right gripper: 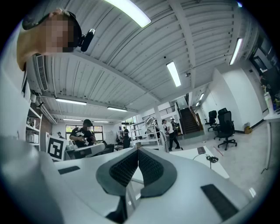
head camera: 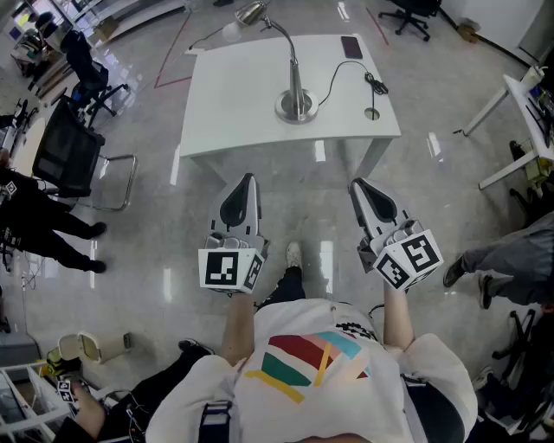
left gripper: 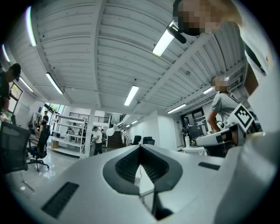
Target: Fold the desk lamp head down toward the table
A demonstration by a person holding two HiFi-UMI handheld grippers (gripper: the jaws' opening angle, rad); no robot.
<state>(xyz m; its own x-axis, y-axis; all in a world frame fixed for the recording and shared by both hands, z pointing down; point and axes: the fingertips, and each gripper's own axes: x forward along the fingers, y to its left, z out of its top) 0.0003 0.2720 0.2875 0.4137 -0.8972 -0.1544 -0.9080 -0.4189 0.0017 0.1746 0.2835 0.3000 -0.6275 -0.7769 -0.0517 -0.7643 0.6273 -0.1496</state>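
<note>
The desk lamp stands on the white table, with its round metal base near the middle and its curved neck rising to the head at the far edge. Its black cable trails right. My left gripper and right gripper hang side by side over the floor short of the table's near edge, both shut and empty. The left gripper view shows the shut jaws with the lamp head far beyond. Past the right gripper, the lamp head shows above the table.
A dark phone lies at the table's far right, a small round object near its right edge. A black office chair and a person are at the left. Another person's legs and a white table are at the right.
</note>
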